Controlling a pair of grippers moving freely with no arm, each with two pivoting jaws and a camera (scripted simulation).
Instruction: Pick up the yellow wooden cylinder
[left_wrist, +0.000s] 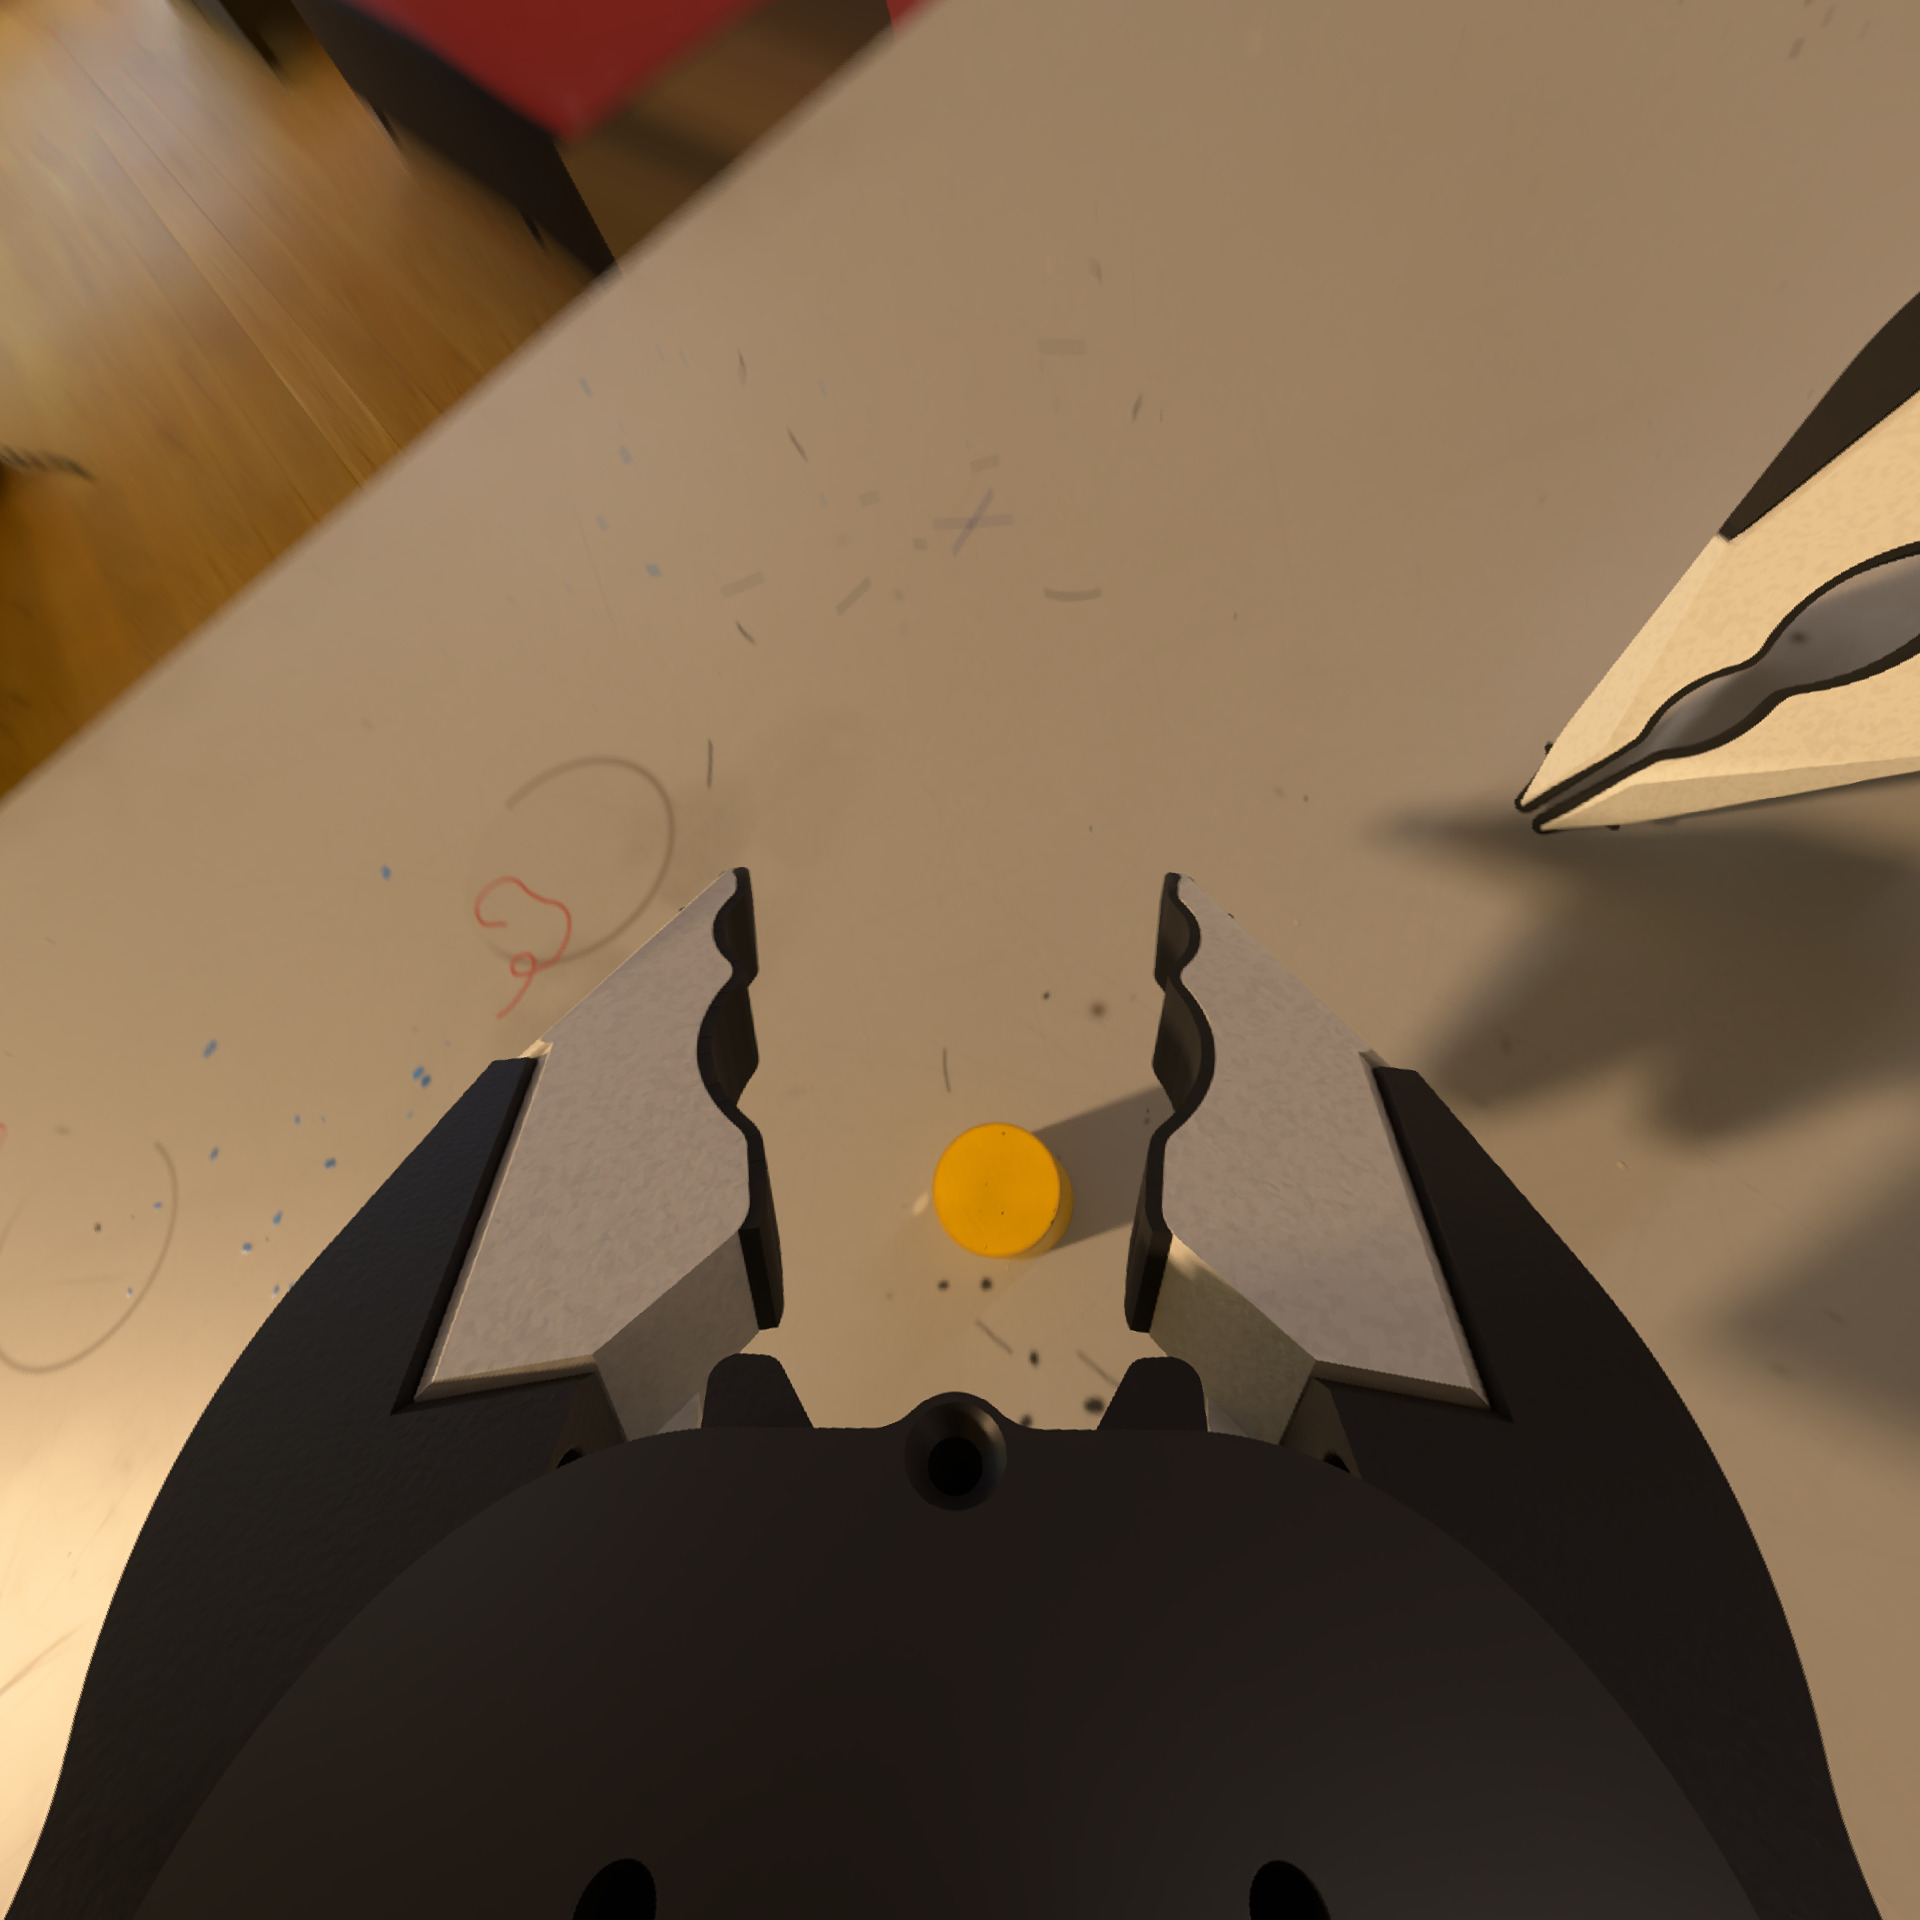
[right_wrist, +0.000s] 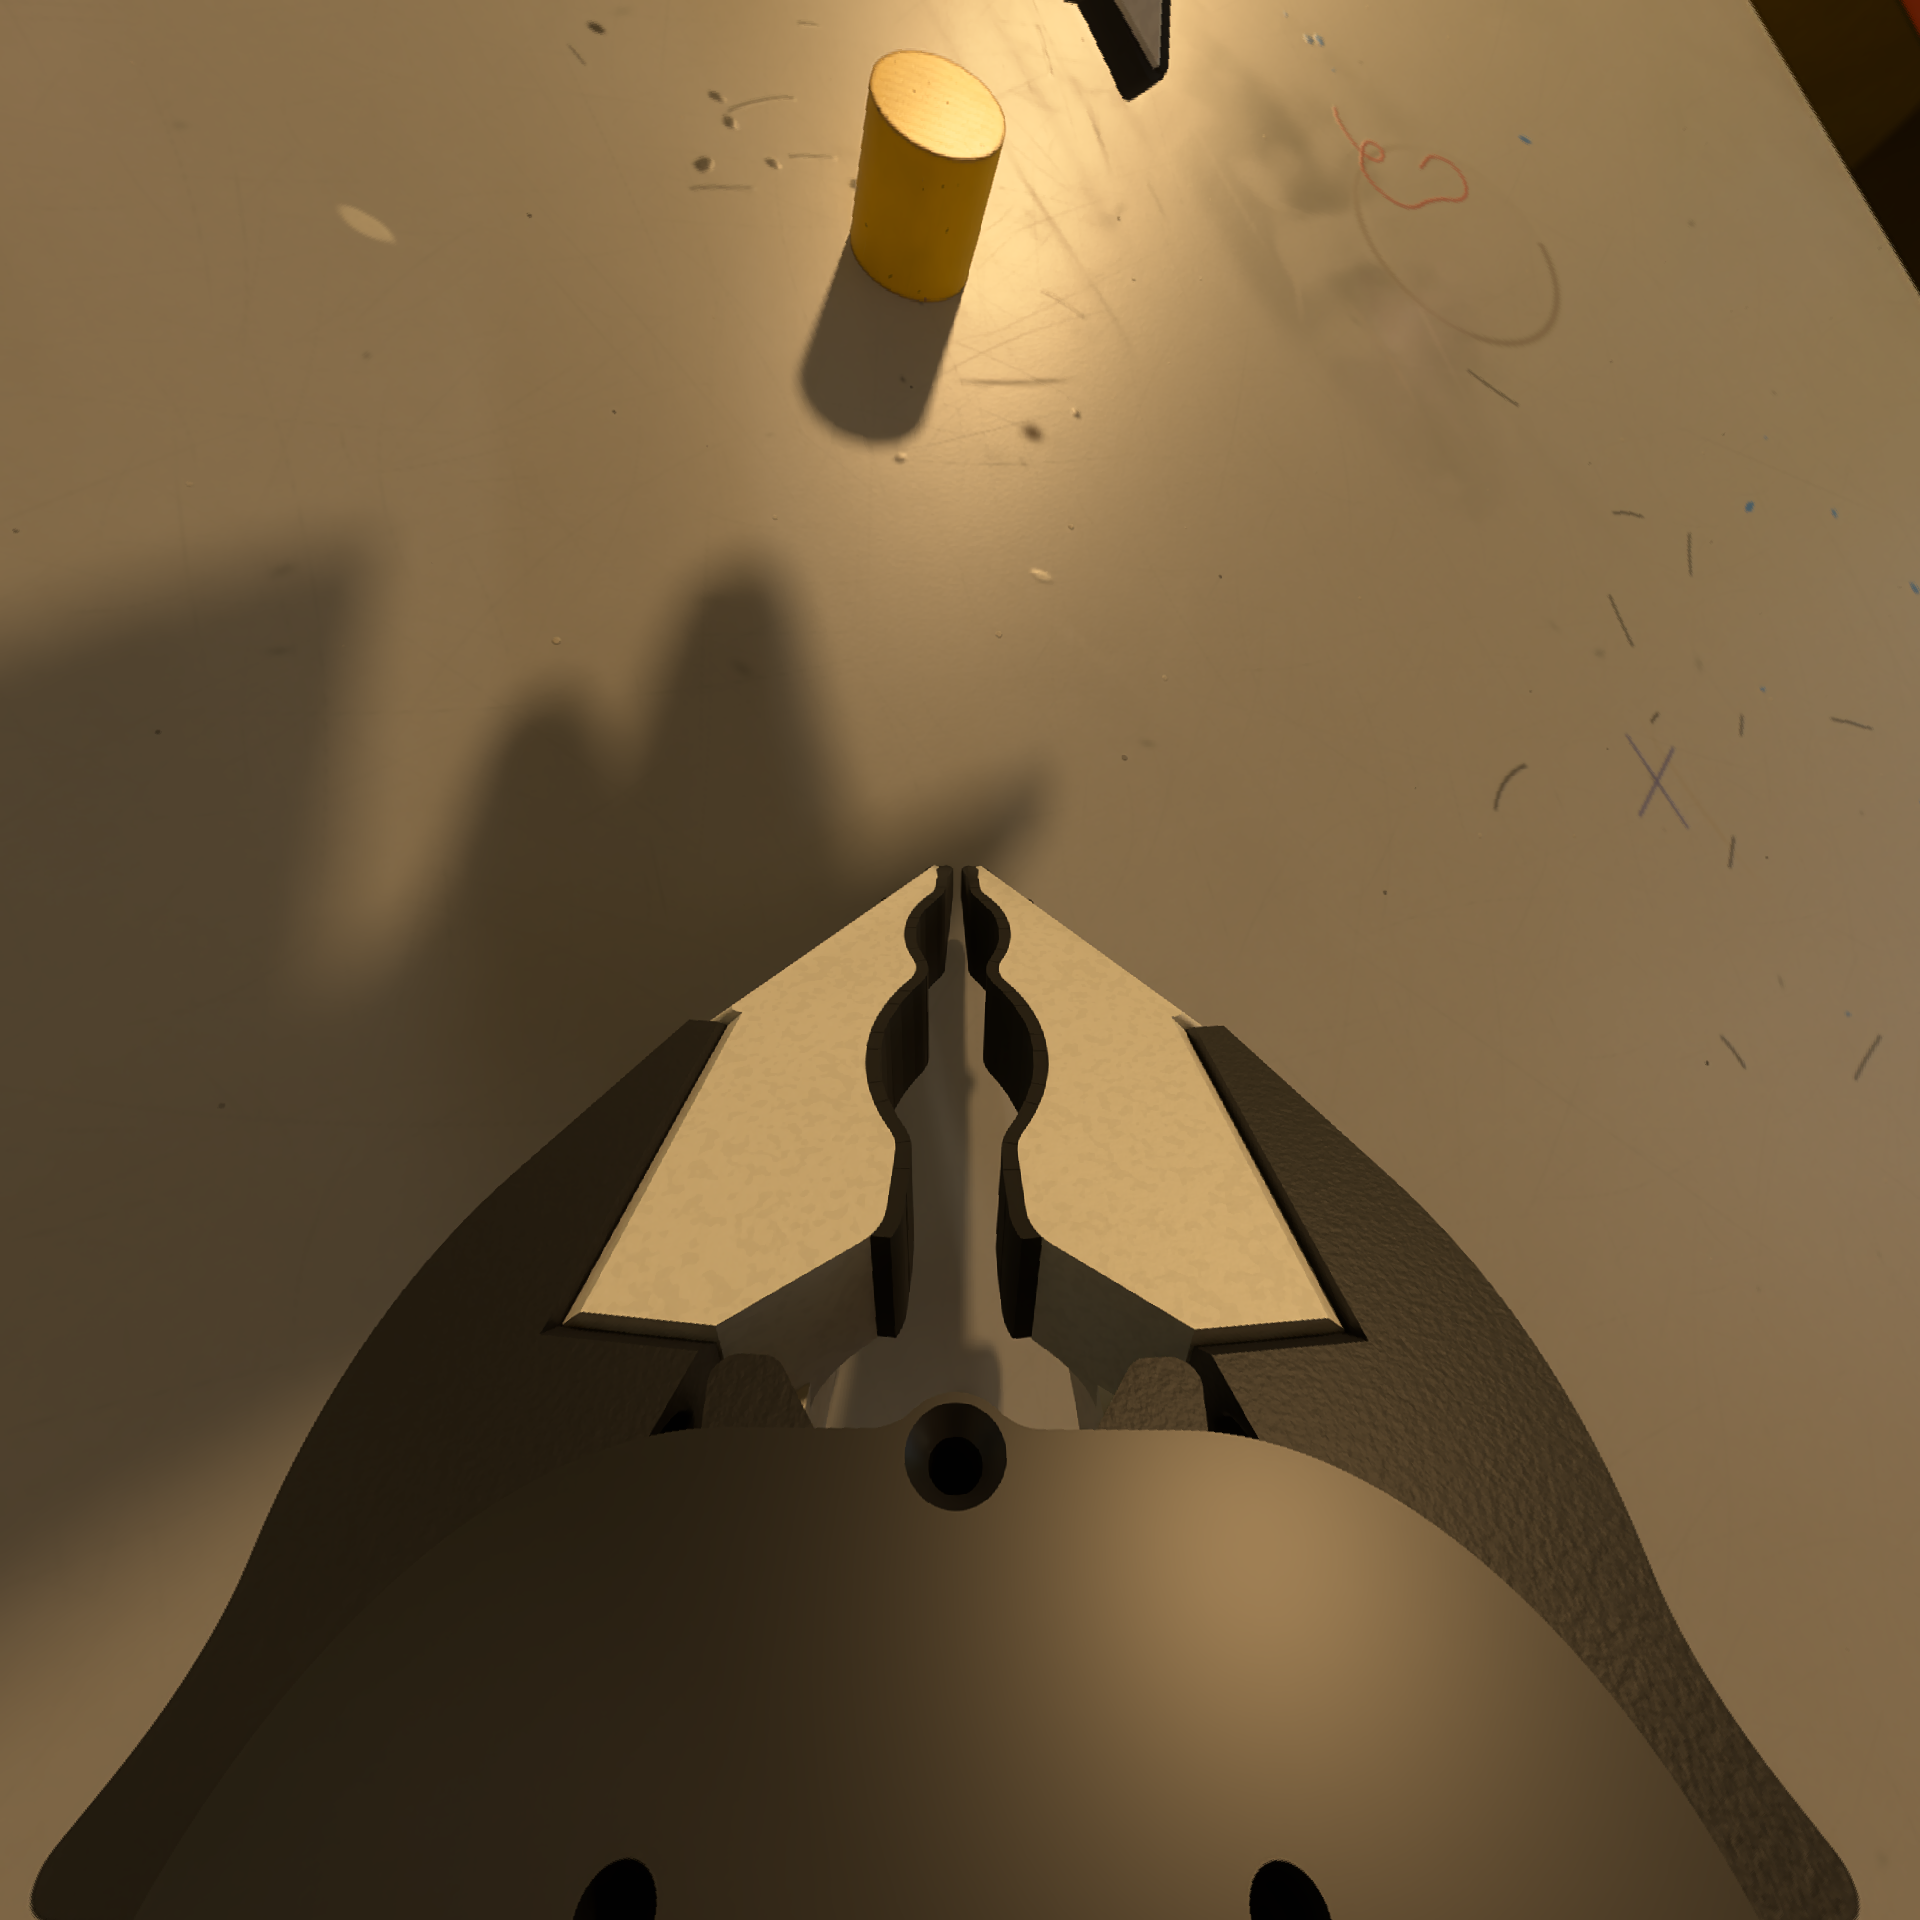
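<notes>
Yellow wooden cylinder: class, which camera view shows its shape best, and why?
The right wrist view: the yellow wooden cylinder stands upright on the table, side and top visible. The left wrist view shows mostly its round top, between the open left tool's fingers.

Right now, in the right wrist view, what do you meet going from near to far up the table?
The shut right gripper → the upright yellow wooden cylinder → the dark fingertip of the left gripper at the top edge.
</notes>
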